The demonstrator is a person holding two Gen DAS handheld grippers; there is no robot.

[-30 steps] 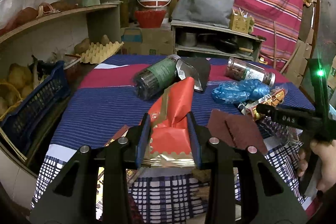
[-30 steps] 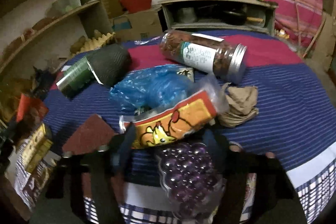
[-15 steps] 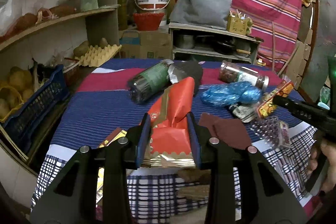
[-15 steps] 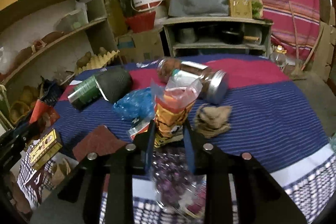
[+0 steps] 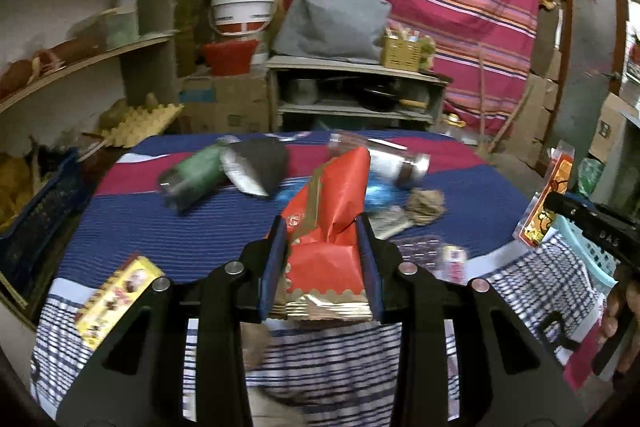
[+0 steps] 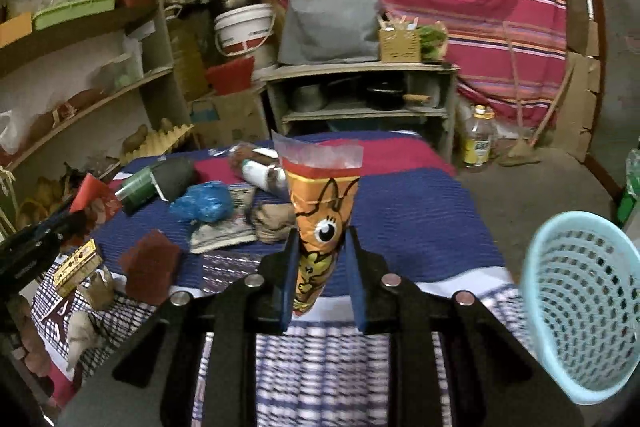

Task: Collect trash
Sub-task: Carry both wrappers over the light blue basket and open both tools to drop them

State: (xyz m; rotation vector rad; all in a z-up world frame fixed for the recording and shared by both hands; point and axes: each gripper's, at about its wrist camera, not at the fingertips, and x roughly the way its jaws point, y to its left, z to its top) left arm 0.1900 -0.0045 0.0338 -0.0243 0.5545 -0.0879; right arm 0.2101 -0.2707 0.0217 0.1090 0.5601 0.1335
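My left gripper (image 5: 322, 227) is shut on a red and gold wrapper (image 5: 332, 211) and holds it above the table's near edge. My right gripper (image 6: 318, 239) is shut on an orange cartoon snack packet (image 6: 324, 203) that stands upright between the pads. A light blue mesh basket (image 6: 580, 303) hangs to the right of the right gripper, off the table's edge; it also shows in the left wrist view (image 5: 588, 251). The right gripper and its packet (image 5: 546, 203) show at the far right of the left wrist view.
On the blue and red striped tablecloth (image 6: 408, 211) lie a green bottle (image 6: 156, 183), a blue plastic bag (image 6: 204, 205), a jar (image 6: 260, 171), a crumpled brown paper (image 6: 274, 221), a dark red sheet (image 6: 150, 263) and a yellow box (image 5: 118, 295). Shelves stand left and behind.
My right gripper has lifted the orange packet off the table and swung right, bringing the blue basket into view. My left gripper has moved right with the red wrapper.
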